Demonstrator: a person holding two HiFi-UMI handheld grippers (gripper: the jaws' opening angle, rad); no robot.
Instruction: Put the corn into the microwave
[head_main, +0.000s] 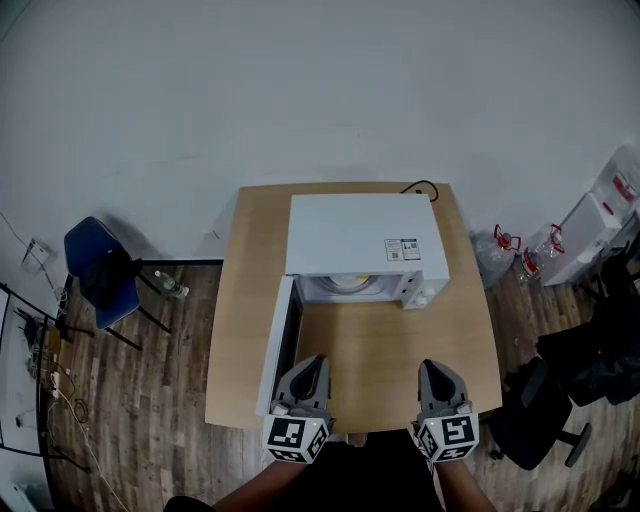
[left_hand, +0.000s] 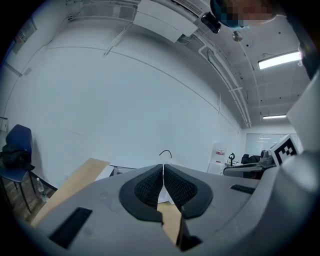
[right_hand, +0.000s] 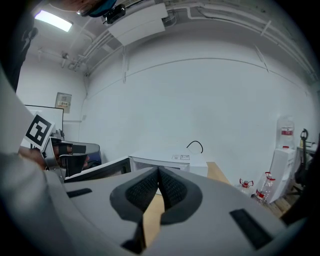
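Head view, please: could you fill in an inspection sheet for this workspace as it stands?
Surface: wooden table, bare in front of the microwave.
Job's things: white microwave, its door swung open to the left; something yellow, probably the corn, already inside.
Clutter: nothing seen on the table.
Grippers: left claw and right claw both shut and empty, over the table's near edge.
Cables: black cable behind the microwave; loose cables on the floor at left.
Surroundings: blue chair, water bottles, black office chair.
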